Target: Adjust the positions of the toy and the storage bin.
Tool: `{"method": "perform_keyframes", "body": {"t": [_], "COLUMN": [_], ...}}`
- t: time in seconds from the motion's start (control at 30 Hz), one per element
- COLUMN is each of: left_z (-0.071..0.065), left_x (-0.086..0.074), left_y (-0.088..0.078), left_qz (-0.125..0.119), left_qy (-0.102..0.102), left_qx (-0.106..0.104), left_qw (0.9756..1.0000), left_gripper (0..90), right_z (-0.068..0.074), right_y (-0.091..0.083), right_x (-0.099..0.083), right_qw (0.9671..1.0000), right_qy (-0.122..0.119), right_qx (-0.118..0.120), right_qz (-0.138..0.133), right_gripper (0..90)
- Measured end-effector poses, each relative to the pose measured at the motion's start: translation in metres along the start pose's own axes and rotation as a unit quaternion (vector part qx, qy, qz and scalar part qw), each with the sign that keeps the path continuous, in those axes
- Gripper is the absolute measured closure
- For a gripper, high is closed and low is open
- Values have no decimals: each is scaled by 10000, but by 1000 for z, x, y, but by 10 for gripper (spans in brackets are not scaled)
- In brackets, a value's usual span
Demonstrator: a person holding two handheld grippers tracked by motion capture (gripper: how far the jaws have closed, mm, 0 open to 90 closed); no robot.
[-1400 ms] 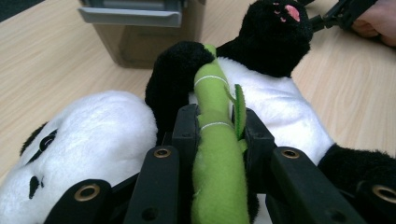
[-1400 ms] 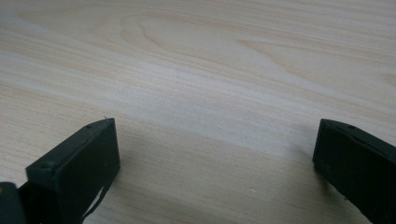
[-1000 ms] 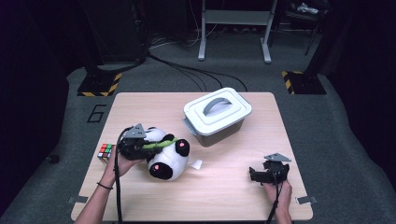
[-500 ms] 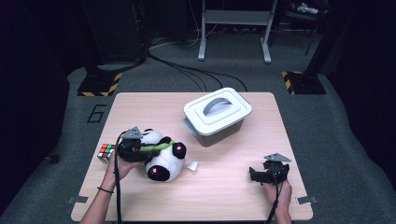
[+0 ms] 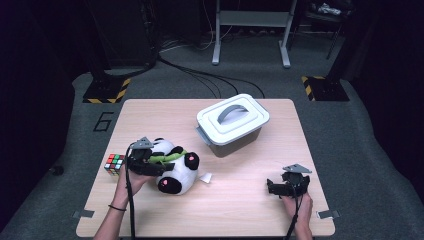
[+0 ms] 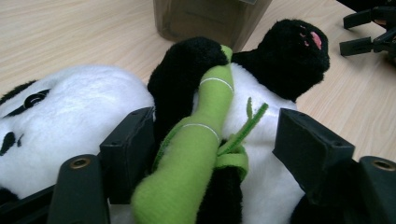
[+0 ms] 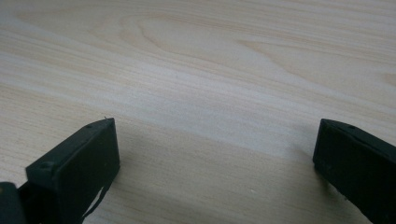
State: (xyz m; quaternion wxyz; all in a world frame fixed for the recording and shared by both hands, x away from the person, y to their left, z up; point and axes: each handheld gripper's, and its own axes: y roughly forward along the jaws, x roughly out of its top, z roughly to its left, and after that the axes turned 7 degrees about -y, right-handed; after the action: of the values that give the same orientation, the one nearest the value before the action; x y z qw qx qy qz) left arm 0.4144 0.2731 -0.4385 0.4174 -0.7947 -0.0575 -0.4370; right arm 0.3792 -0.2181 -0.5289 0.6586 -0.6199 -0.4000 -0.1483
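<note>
left gripper view: your left gripper point(image 6: 210, 154) jaws have just been opening, now spread around the panda plush point(image 6: 261, 186) and its green bamboo point(image 6: 196, 149), lying on the table point(image 5: 240, 200) beside the lidded box point(image 5: 232, 124). soft, light, squashy; pinch the bamboo arm. right gripper point(image 7: 215, 158) spread, empty.

My left gripper point(image 6: 212, 154) has just been opening around the plush panda point(image 5: 175, 170), its green bamboo stalk point(image 6: 196, 154) between the jaws; the panda has shifted slightly nearer me.

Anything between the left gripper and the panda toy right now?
No. The left gripper, jaws just opening, straddles the panda toy and its green stalk; nothing else lies between them.
</note>
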Motion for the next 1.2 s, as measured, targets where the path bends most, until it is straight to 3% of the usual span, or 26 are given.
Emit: {"method": "perform_keyframes", "body": {"t": [0.33, 0.43, 0.57, 0.63, 0.8, 0.9, 1.1, 1.2], "left_z": [-6, -6, -2, 0, 6, 12, 31, 42], "left_x": [-5, -7, -9, -9, -2, 1, 5, 5], "left_y": [1, 0, -4, -6, -6, -7, -19, -23], "left_qz": [70, 103, 129, 151, 292, 334, 459, 427], "left_qy": [45, 25, 68, 109, 278, 386, 383, 266], "left_qx": [267, 298, 169, 145, -46, -48, 32, 22], "left_qw": [9996, 9995, 9998, 9997, 9992, 9987, 9982, 9987], "left_gripper": [283, 398, 652, 694, 718, 720, 717, 714], "right_z": [0, 0, 0, 0, 0, 0, 0, 0], "right_y": [0, 0, 0, 0, 0, 0, 0, 0], "right_x": [0, 0, 0, 0, 0, 0, 0, 0], "right_qw": [10000, 10000, 10000, 10000, 10000, 10000, 10000, 10000], "right_qy": [25, 14, 45, 46, 50, 52, 48, 47], "right_qx": [-10, -13, -17, -17, -23, -25, -40, -29], "right_qz": [6, -2, -12, -10, -14, -15, -8, -11], "right_gripper": [0, 0, 0, 0, 0, 0, 0, 0]}}
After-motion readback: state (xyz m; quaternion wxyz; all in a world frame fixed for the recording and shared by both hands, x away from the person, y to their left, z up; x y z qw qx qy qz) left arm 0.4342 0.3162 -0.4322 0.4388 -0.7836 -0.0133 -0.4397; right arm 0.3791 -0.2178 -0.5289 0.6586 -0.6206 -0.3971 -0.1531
